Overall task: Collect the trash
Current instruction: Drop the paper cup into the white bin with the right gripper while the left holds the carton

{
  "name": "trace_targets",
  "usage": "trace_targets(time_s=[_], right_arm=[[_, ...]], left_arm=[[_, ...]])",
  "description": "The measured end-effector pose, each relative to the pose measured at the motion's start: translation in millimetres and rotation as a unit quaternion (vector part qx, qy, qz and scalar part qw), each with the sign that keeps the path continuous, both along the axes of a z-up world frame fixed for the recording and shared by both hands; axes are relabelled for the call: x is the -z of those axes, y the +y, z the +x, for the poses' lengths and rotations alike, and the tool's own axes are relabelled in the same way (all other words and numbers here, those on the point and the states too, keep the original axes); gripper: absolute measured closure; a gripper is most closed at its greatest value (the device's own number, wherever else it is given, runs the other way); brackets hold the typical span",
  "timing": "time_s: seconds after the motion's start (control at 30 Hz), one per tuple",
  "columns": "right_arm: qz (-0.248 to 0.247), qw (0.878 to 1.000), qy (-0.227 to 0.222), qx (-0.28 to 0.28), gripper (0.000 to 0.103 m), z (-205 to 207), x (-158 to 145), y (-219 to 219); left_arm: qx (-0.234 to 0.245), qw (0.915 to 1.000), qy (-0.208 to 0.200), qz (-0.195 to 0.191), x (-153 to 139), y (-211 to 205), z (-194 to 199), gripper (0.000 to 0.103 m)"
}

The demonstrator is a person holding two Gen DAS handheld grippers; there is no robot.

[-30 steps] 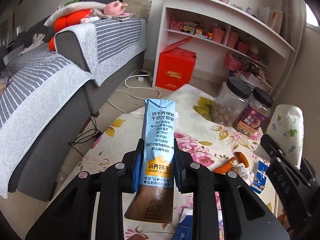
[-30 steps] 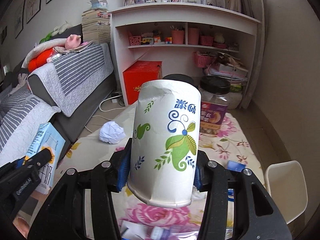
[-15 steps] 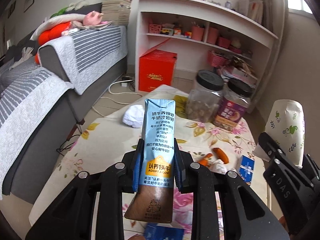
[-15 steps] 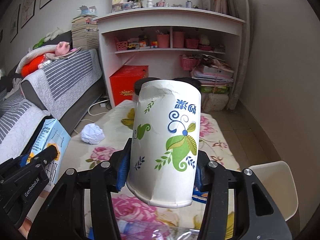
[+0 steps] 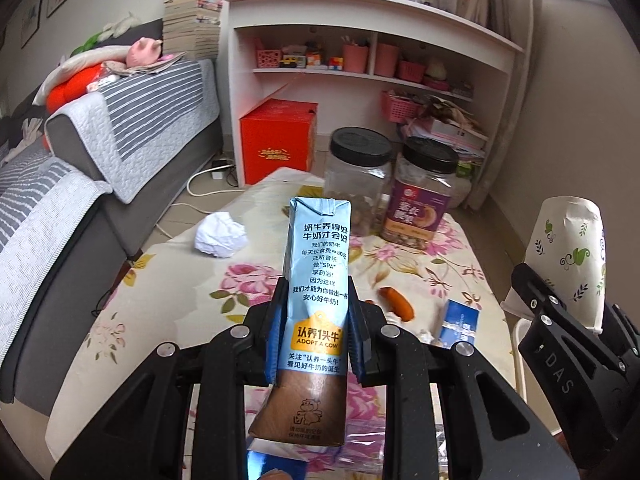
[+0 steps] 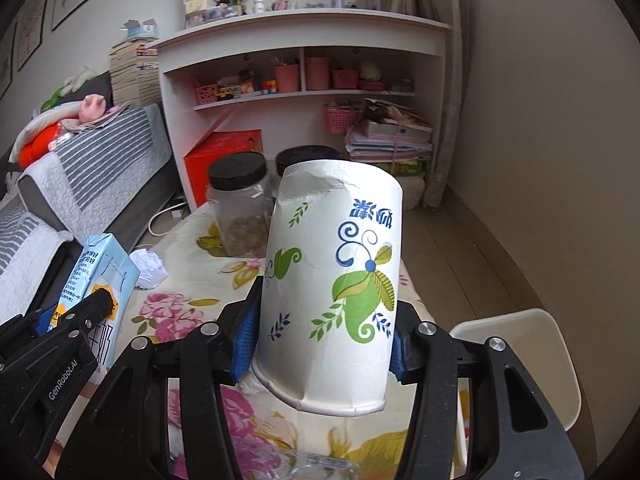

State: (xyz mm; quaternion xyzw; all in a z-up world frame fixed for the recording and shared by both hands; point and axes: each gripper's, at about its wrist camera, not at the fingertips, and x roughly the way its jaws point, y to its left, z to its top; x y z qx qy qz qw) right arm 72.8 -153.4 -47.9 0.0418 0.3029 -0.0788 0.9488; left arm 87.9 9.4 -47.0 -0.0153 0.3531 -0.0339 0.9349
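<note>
A tall light-blue milk carton (image 5: 316,264) stands upright between the pads of my left gripper (image 5: 316,312), which is shut on it above the floral table (image 5: 160,300). To its right, my right gripper (image 6: 324,332) is shut on a white paper cup (image 6: 336,272) with green leaf print, held upside down with a torn edge. The cup (image 5: 568,256) also shows at the right of the left wrist view, and the carton (image 6: 100,276) at the left of the right wrist view. On the table lie a crumpled white paper ball (image 5: 220,236), an orange scrap (image 5: 396,308) and a blue packet (image 5: 458,324).
Two black-lidded jars (image 5: 360,176) (image 5: 428,196) stand at the table's far end. A grey striped sofa (image 5: 120,128) runs along the left. A red box (image 5: 280,140) and a white shelf unit (image 5: 360,40) are behind. A white plastic seat or tub (image 6: 520,360) sits right of the table.
Both hands have moved sideways over the table with their loads. The jars slid from right toward the middle of the left view, and the paper ball came into sight. Both grips are unchanged.
</note>
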Motion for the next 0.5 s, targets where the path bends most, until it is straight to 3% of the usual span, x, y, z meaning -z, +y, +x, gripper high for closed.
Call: trace_targets(time_s=[0.5], right_arm=[[-0.002,0.999,0.01,0.05,0.053,-17.7,2.6,-54.1]], left_arm=[[0.046,0.9989,0.001,0.007,2.2,-63.8,-5.1,0.077]])
